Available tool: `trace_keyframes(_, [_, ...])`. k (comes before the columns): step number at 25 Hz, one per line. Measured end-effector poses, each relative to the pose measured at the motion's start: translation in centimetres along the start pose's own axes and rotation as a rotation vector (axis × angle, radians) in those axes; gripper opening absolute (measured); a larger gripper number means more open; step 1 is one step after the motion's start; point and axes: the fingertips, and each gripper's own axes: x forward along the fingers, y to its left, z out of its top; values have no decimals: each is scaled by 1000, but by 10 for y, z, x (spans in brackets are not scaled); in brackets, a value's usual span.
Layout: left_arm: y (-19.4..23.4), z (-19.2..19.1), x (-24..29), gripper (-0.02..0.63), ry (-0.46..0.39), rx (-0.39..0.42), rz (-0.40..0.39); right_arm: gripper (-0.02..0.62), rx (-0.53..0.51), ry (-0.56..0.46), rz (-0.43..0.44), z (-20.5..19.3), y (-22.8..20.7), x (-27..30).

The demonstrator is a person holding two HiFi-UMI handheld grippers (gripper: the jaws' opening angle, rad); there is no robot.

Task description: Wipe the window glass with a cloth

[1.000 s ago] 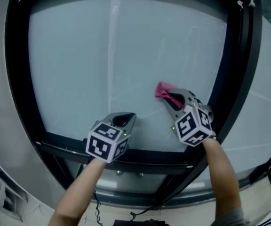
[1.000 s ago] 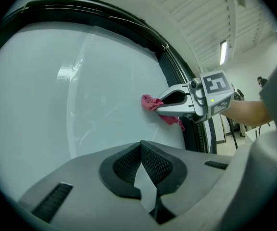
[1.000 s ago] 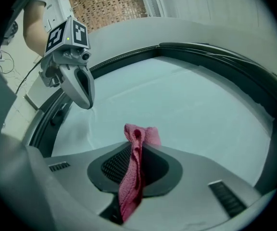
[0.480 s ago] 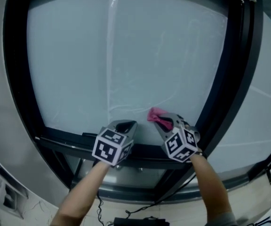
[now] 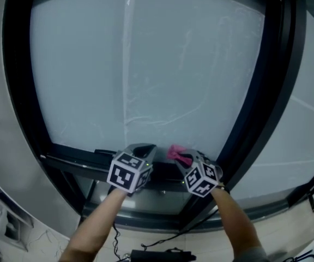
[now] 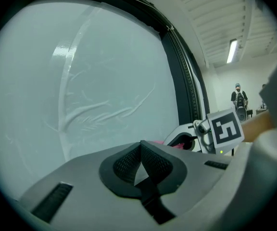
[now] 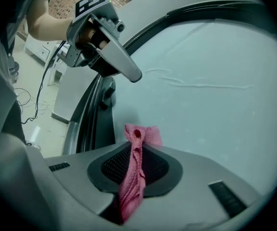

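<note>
Right tool (image 5: 183, 156): jaws pinch a pink cloth (image 5: 174, 152). In the right gripper view the cloth (image 7: 132, 179) runs as a narrow fold up between the two pads, and a bunched end sticks out past the tool (image 7: 137, 146) tips toward the glass (image 7: 210, 114). Whether that end presses on the glass cannot be told.

Left tool (image 5: 144, 148): jaws pressed together, nothing between them. The left gripper view shows the pads of the tool (image 6: 141, 148) meeting at the tips, pointed at the glass (image 6: 81, 81).

Both tools sit at the bottom edge of the glass (image 5: 146, 64), close side by side, the left tool nearer the glass centre line and the right tool nearer the glass's lower right corner. The cloth lies at the very bottom edge of the glass, just beside the left tool's tip.

Streaks (image 5: 154, 119) mark the glass above both tools: a vertical line down the glass and a curved line branching rightward from its low end.

Black frame (image 5: 258, 91) borders the glass on all sides.

Person (image 6: 238, 97) stands well beyond the glass's right edge, seen small in the left gripper view.
</note>
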Motion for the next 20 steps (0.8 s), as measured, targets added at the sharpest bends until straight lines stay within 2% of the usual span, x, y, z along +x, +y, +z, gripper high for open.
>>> trace_keyframes(5, [-2, -9, 3, 6, 14, -14, -11, 55, 0, 49, 57, -18, 25, 7])
trace_keyframes(9, [-5, -14, 8, 6, 17, -23, -26, 55, -4, 73, 60, -24, 32, 5])
trace_keyframes(15, [-15, -23, 19, 6, 42, -31, -62, 55, 1, 143, 7, -46, 34, -9])
trace_keyframes(20, [-28, -23, 29, 6, 49, -39, -100, 54, 1, 234, -71, -75, 24, -21])
